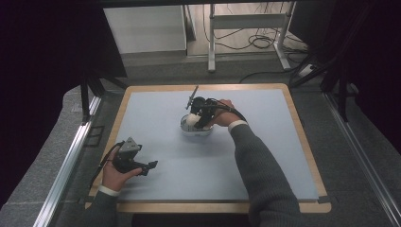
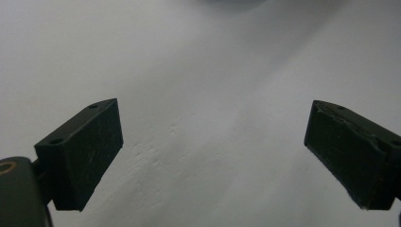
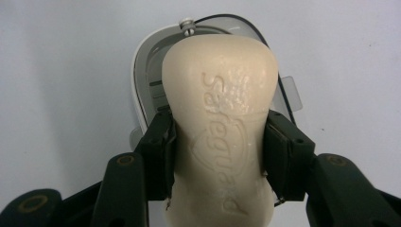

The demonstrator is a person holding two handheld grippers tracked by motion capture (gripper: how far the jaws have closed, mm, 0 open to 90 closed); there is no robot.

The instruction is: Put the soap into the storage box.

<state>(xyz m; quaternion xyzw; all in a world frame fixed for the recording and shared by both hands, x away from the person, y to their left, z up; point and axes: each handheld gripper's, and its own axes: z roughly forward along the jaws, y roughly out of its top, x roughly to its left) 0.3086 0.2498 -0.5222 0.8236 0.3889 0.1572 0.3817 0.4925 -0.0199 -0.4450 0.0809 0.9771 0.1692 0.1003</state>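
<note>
Right gripper (image 3: pixel 217 156) jaws clamped on soap bar (image 3: pixel 220 123) above soap dish (image 3: pixel 142 71), left gripper (image 2: pixel 213 151) jaws wide apart, empty.

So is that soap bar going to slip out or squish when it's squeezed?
Probably stiff: the soap bar keeps its shape between the right gripper pads. It looks dry, with its stamped letters crisp, so likely not slippery now. Its narrow waist, where the jaws pinch, may help the grip.

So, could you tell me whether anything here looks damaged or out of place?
Nothing looks spilled or broken. The soap bar has a pinched waist where the right tool clamps it over the soap dish, though that may be its moulded shape.
</note>
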